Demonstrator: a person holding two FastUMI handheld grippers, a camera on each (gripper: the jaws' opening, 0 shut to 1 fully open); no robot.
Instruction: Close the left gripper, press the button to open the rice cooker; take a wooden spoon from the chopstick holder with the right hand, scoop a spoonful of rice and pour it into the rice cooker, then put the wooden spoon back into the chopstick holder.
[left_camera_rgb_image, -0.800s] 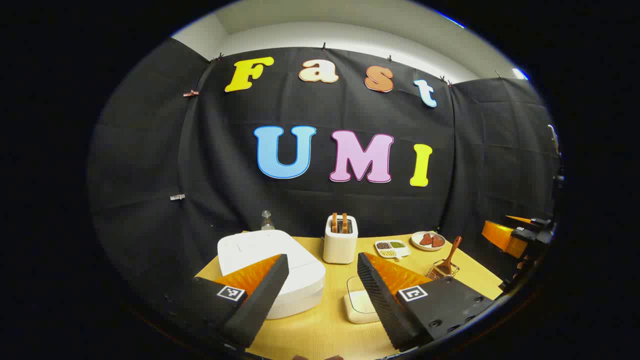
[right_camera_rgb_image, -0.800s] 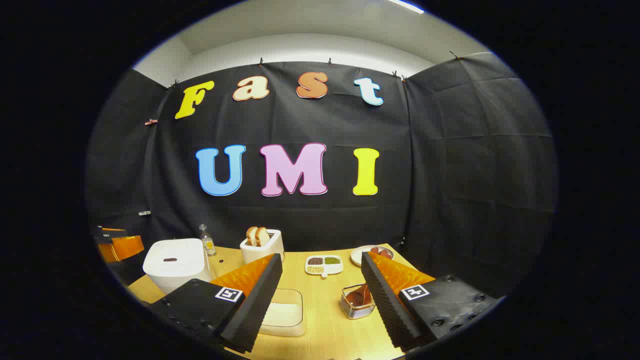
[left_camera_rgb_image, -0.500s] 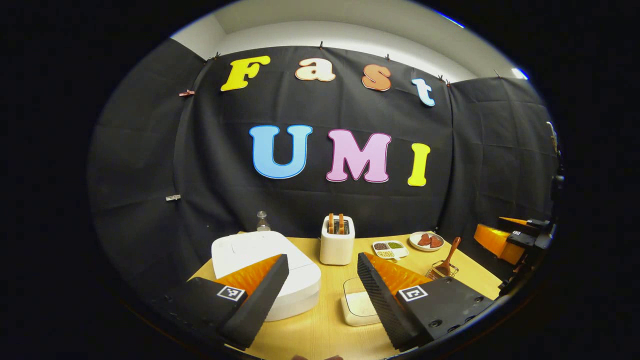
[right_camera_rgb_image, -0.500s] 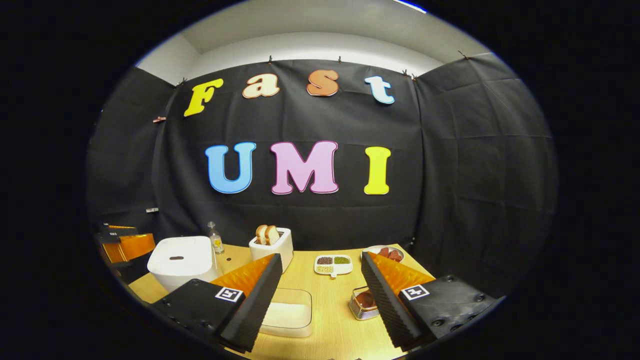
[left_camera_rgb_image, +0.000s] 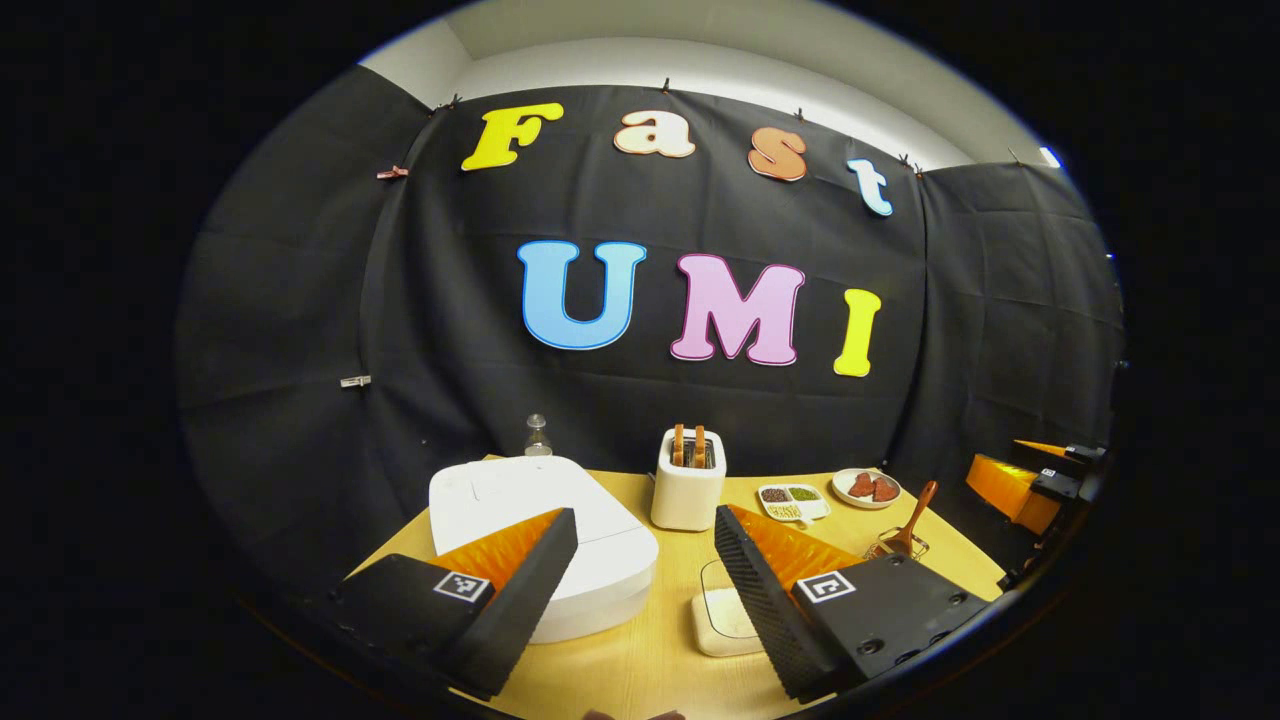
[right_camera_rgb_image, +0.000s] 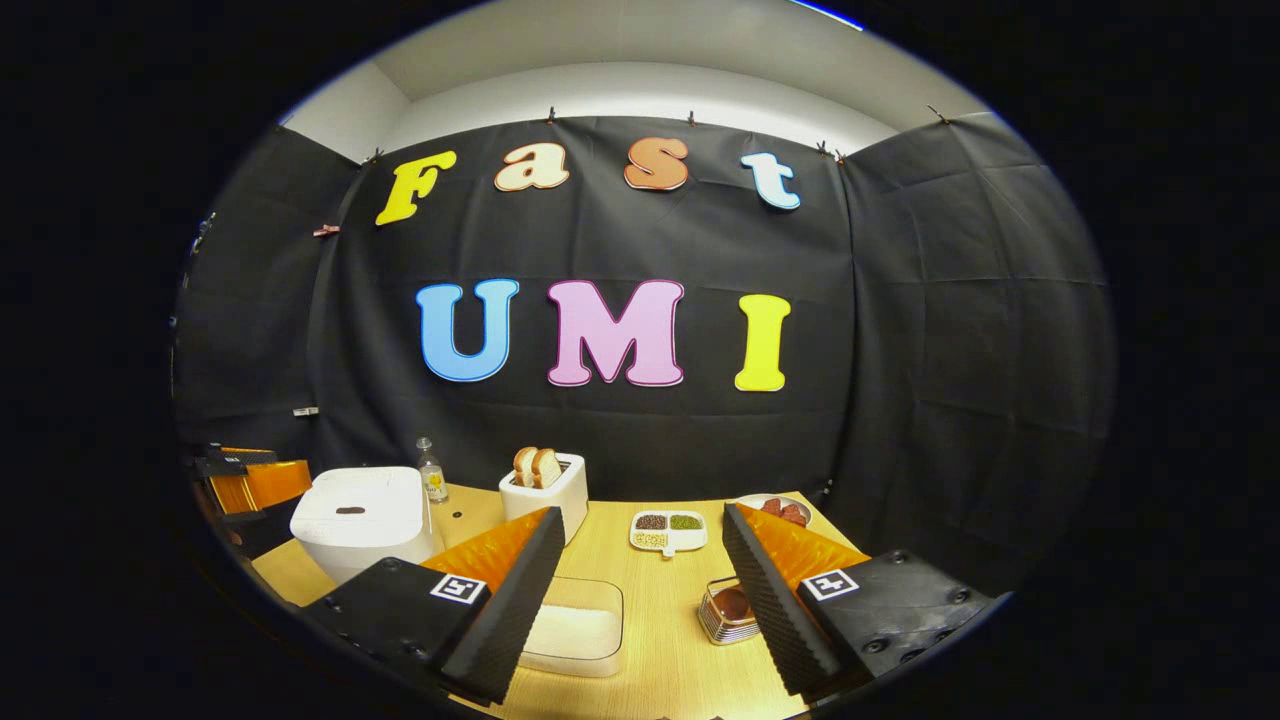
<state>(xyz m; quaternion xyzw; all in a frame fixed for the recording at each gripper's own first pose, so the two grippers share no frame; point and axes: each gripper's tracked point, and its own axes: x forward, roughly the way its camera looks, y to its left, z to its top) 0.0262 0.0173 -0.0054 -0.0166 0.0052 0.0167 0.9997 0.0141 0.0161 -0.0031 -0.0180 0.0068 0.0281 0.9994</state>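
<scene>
Rice cooker (left_camera_rgb_image: 540, 540) lid down, both grippers' jaws spread, holding nothing: next, close left gripper (left_camera_rgb_image: 640, 590), press button.

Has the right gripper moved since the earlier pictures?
Yes. In the left gripper view, the right gripper sits farther from the wooden spoon than before.

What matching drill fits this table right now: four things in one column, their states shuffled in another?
Things:
1. rice cooker
2. toaster
3. spoon
4. rice box

States:
A. standing in the wire holder
B. lid shut
C. bread slices sticking out of the top
D. open-topped, white grains inside

Pairs: 1-B, 2-C, 3-A, 4-D
</scene>
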